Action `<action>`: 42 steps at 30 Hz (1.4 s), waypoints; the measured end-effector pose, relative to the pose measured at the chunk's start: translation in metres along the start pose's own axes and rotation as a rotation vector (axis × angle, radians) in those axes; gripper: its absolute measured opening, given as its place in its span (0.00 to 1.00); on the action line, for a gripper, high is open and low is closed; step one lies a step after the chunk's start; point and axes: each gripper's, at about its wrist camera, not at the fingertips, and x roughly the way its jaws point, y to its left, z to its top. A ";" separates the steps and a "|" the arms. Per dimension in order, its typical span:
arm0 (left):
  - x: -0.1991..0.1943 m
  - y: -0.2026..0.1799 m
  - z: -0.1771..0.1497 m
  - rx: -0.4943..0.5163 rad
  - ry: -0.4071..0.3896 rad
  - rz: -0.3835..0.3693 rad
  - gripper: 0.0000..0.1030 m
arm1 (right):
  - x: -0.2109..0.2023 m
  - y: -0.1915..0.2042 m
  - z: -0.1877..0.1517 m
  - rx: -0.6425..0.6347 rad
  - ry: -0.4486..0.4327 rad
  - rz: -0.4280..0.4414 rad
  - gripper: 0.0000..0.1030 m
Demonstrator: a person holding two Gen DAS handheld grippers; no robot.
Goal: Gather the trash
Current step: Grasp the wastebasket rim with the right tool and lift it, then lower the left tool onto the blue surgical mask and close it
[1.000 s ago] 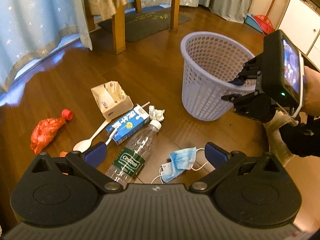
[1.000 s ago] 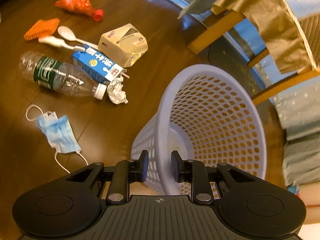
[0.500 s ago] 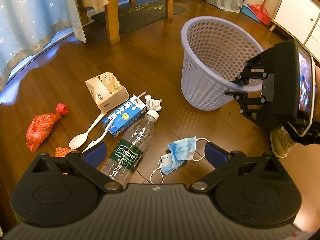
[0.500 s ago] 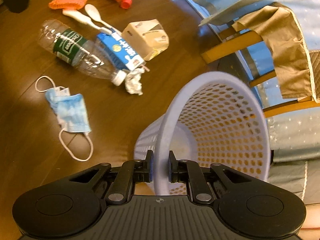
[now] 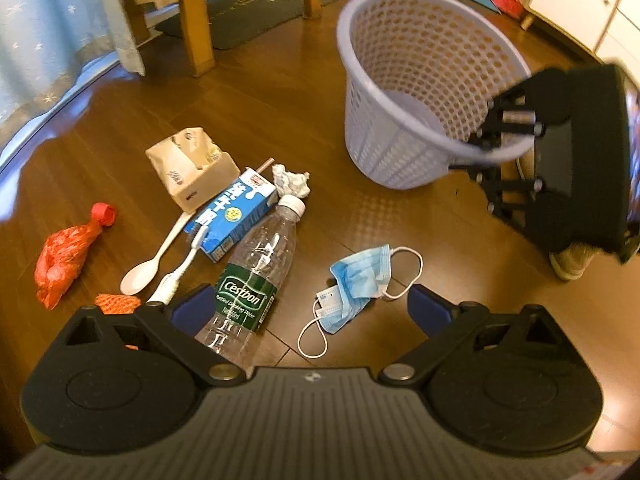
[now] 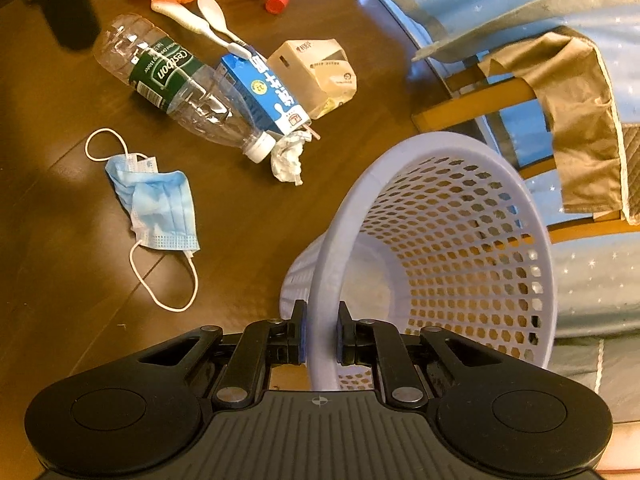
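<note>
A lilac mesh basket (image 5: pixel 404 80) leans over on the wooden floor, and my right gripper (image 6: pixel 322 332) is shut on its near rim (image 6: pixel 320 280). The left wrist view shows that right gripper (image 5: pixel 468 156) at the right. My left gripper (image 5: pixel 310 310) is open and hovers low over a blue face mask (image 5: pixel 360 276) and a clear plastic bottle (image 5: pixel 252 280). Beyond them lie a blue milk carton (image 5: pixel 236 212), a beige carton (image 5: pixel 192 164), a crumpled tissue (image 5: pixel 292 182), a white spoon (image 5: pixel 148 268), a toothbrush (image 5: pixel 180 272), a red bag (image 5: pixel 68 256) and orange netting (image 5: pixel 118 304).
Wooden chair legs (image 5: pixel 192 28) and a dark mat (image 5: pixel 256 12) stand behind the litter, with a blue curtain (image 5: pixel 48 40) at the left. A white cabinet (image 5: pixel 580 8) is at the back right. A person's shoe (image 5: pixel 572 260) rests beside the basket.
My right gripper's fingers have closed on the basket rim, and the basket has tipped over. My left gripper has drawn back slightly from the litter, still open.
</note>
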 end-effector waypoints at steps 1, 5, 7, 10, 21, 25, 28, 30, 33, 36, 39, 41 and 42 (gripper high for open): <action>0.005 -0.001 -0.001 0.010 0.008 -0.006 0.94 | 0.000 0.001 0.000 0.000 -0.002 0.004 0.09; 0.023 -0.007 -0.003 0.047 0.015 -0.016 0.93 | 0.000 0.004 0.001 -0.010 -0.009 0.009 0.09; 0.031 -0.011 -0.004 0.073 0.010 -0.012 0.93 | 0.000 0.003 0.002 -0.003 -0.009 0.012 0.10; 0.043 -0.015 -0.004 0.107 0.010 -0.021 0.93 | 0.001 0.001 0.003 0.010 -0.005 0.016 0.10; 0.103 -0.020 -0.019 0.213 0.030 -0.047 0.93 | 0.006 0.003 0.003 0.019 0.023 0.059 0.10; 0.119 -0.023 -0.025 0.242 0.040 -0.085 0.88 | 0.008 0.002 0.002 0.028 0.033 0.062 0.10; 0.128 -0.027 -0.027 0.261 0.037 -0.097 0.82 | 0.010 0.001 0.002 0.034 0.042 0.065 0.10; 0.133 -0.028 -0.027 0.266 0.036 -0.105 0.79 | 0.010 0.001 0.003 0.036 0.044 0.066 0.10; 0.143 -0.026 -0.028 0.253 0.042 -0.113 0.74 | 0.011 0.000 0.004 0.038 0.046 0.064 0.10; 0.152 -0.025 -0.031 0.246 0.067 -0.118 0.65 | 0.011 0.000 0.004 0.041 0.049 0.068 0.10; 0.160 -0.025 -0.035 0.256 0.087 -0.126 0.58 | 0.011 0.000 0.004 0.041 0.050 0.070 0.10; 0.164 -0.027 -0.036 0.262 0.098 -0.128 0.52 | 0.011 -0.001 0.004 0.043 0.050 0.069 0.10; 0.165 -0.028 -0.037 0.266 0.103 -0.127 0.50 | 0.011 -0.001 0.004 0.043 0.051 0.069 0.10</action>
